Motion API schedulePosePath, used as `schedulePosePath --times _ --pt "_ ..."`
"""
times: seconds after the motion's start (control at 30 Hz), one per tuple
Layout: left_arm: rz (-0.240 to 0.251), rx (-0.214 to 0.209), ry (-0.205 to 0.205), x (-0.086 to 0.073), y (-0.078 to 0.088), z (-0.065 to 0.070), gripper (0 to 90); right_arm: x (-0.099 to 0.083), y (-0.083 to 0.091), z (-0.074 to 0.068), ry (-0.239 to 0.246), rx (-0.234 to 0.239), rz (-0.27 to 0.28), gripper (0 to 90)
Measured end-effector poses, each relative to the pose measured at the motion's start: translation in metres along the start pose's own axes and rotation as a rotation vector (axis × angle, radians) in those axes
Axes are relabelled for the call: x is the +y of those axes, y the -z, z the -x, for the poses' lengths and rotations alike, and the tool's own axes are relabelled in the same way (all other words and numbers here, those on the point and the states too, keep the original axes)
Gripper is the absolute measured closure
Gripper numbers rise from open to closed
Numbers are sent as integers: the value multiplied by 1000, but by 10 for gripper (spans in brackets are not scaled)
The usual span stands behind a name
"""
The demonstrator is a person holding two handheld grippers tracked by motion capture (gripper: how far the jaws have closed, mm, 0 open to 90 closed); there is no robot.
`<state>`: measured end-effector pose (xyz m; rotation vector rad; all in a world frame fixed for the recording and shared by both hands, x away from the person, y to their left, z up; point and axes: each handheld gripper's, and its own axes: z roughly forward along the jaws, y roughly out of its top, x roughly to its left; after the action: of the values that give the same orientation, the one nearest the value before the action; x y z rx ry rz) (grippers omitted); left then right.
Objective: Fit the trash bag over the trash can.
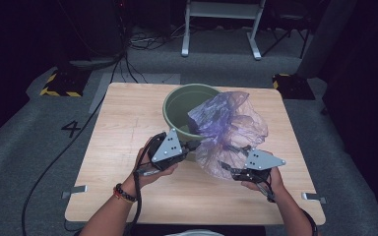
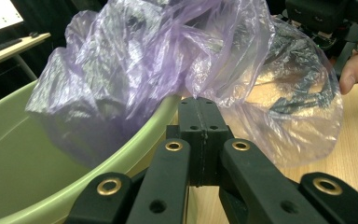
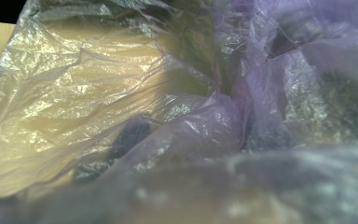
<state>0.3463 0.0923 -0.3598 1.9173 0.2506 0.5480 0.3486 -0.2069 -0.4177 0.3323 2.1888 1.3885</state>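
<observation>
A crumpled, see-through purple plastic bag (image 1: 226, 123) lies over the right rim of a green bucket (image 1: 177, 98) and hangs down onto the wooden table (image 1: 123, 137). My left gripper (image 1: 197, 145) reaches in from the left. In the left gripper view its jaws (image 2: 200, 105) are shut on a fold of the bag (image 2: 168, 56) just outside the bucket (image 2: 9, 154). My right gripper (image 1: 230, 160) pokes into the bag's lower right side. Its two dark jaws show apart through the film (image 2: 292, 84). The bag (image 3: 121, 93) lies right against the right gripper view's lens and hides the jaws there.
The bucket stands at the back middle of the table, with bare wood to its left and along the front edge. Beyond the table are a grey carpet, a white metal frame (image 1: 221, 29), floor cables (image 1: 128, 69) and two yellow-and-black striped blocks (image 1: 59, 83).
</observation>
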Motion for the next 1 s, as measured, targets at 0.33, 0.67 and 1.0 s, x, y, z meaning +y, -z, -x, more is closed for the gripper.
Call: schedulePosePath --times 0.33,0.67,1.0 --pt "-14 39 30 -15 9 -7 900 -3 8 1 -37 -41 25 219" --pt "6 108 83 -27 31 -23 900 -11 12 7 -50 -38 -30 212" --pt "-12 135 95 -43 36 -27 900 -39 26 33 -109 -105 -113 222"
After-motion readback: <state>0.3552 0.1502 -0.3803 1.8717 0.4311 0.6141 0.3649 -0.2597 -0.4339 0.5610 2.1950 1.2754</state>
